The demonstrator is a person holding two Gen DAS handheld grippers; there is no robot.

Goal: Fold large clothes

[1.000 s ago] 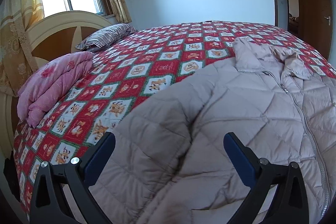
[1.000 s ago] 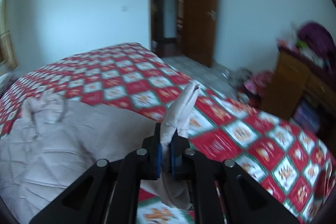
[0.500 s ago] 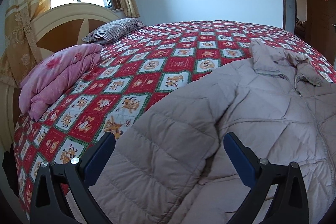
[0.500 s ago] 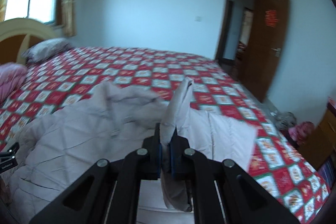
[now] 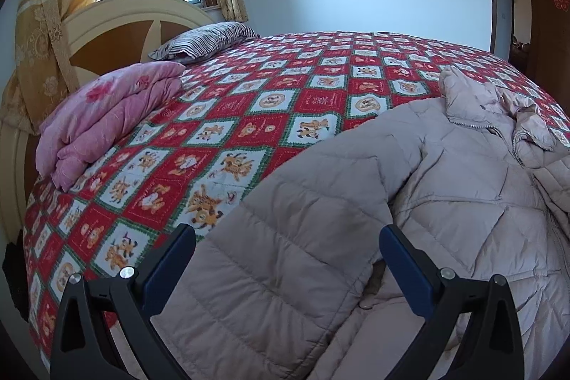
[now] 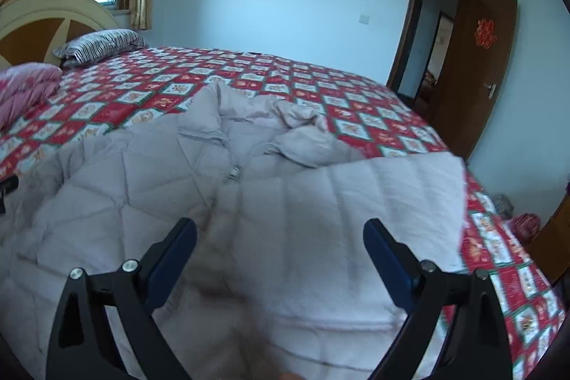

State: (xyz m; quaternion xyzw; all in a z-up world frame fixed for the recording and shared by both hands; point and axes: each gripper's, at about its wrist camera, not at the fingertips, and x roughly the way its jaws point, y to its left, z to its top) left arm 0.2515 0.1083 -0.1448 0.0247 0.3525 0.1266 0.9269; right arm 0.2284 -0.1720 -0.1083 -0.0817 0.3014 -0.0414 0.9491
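Note:
A pale pink quilted down jacket (image 5: pixel 445 201) lies front-up on the red patterned bedspread (image 5: pixel 285 116), zip closed, collar toward the far side. Its left sleeve (image 5: pixel 302 237) is folded in over the body. My left gripper (image 5: pixel 286 258) hovers open just above that sleeve, touching nothing. In the right wrist view the same jacket (image 6: pixel 149 187) shows its right sleeve (image 6: pixel 356 223) laid flat across the chest. Above that sleeve my right gripper (image 6: pixel 279 251) has its jaws opening wide, with nothing pinched between them.
A folded pink quilt (image 5: pixel 107 116) and a striped pillow (image 5: pixel 206 41) sit by the headboard (image 5: pixel 117 34) at the left. A brown door (image 6: pixel 473 73) stands open at the right. Wooden furniture (image 6: pixel 555 237) and some items on the floor lie beyond the bed's right edge.
My right gripper carried the pinched sleeve across onto the jacket's chest, then let it go and opened. The left gripper shifted slightly along the jacket and stayed open.

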